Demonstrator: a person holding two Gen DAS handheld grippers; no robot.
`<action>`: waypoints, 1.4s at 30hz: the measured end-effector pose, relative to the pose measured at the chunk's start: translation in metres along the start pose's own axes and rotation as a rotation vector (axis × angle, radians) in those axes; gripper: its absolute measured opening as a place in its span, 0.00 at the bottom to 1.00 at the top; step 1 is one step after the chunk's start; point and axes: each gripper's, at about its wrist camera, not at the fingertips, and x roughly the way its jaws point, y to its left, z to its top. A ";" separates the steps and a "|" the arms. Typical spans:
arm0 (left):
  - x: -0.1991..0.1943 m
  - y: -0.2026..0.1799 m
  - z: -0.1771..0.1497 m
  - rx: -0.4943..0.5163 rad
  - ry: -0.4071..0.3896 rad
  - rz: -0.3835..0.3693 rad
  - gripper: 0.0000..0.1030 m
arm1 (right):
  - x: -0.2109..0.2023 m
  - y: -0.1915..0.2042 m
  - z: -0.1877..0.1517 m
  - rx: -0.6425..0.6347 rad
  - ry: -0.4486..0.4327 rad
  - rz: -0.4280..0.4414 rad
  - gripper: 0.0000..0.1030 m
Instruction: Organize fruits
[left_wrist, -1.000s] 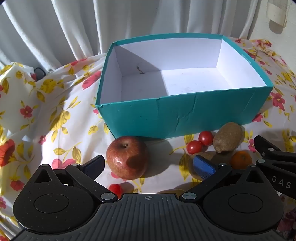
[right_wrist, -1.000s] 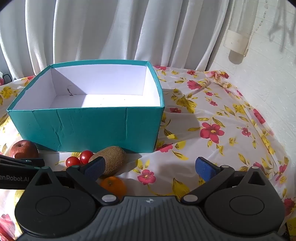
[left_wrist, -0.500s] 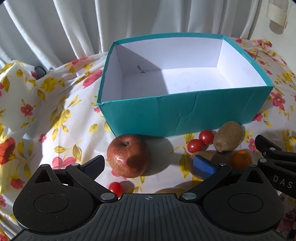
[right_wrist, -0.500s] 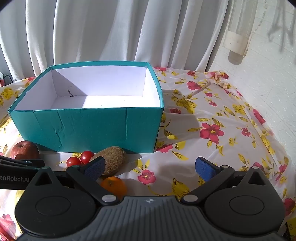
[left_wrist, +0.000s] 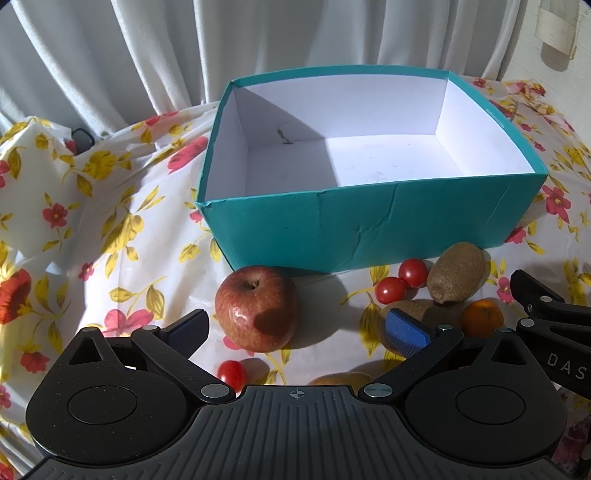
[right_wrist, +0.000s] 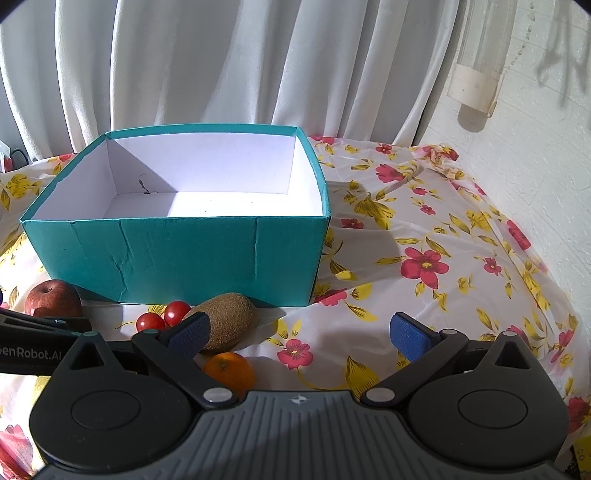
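Note:
An empty teal box (left_wrist: 369, 229) with a white inside stands on the flowered cloth; it also shows in the right wrist view (right_wrist: 177, 254). In front of it lie a red apple (left_wrist: 256, 308), two cherry tomatoes (left_wrist: 402, 280), a kiwi (left_wrist: 458, 271), a second kiwi (left_wrist: 439, 312), a small orange (left_wrist: 482, 317) and a third tomato (left_wrist: 232, 373). My left gripper (left_wrist: 295, 328) is open, the apple just ahead between its fingers. My right gripper (right_wrist: 301, 330) is open and empty, with the kiwi (right_wrist: 231, 319) and orange (right_wrist: 229, 371) by its left finger.
White curtains hang behind the table. A white wall (right_wrist: 517, 147) runs along the right. The flowered cloth (right_wrist: 424, 236) lies bare to the right of the box. A yellowish fruit (left_wrist: 338, 378) peeks out under my left gripper's body.
My left gripper has edged slightly forward toward the apple. The right gripper has risen slightly. No fruit has moved.

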 end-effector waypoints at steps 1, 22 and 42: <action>0.000 0.000 0.000 0.000 -0.001 0.000 1.00 | 0.000 0.000 0.000 -0.001 0.000 0.001 1.00; -0.001 0.001 -0.001 -0.012 0.003 -0.002 1.00 | -0.003 0.002 0.000 -0.008 -0.010 0.012 1.00; -0.002 0.002 0.000 -0.019 0.007 -0.007 1.00 | -0.006 0.001 0.001 -0.010 -0.018 0.028 1.00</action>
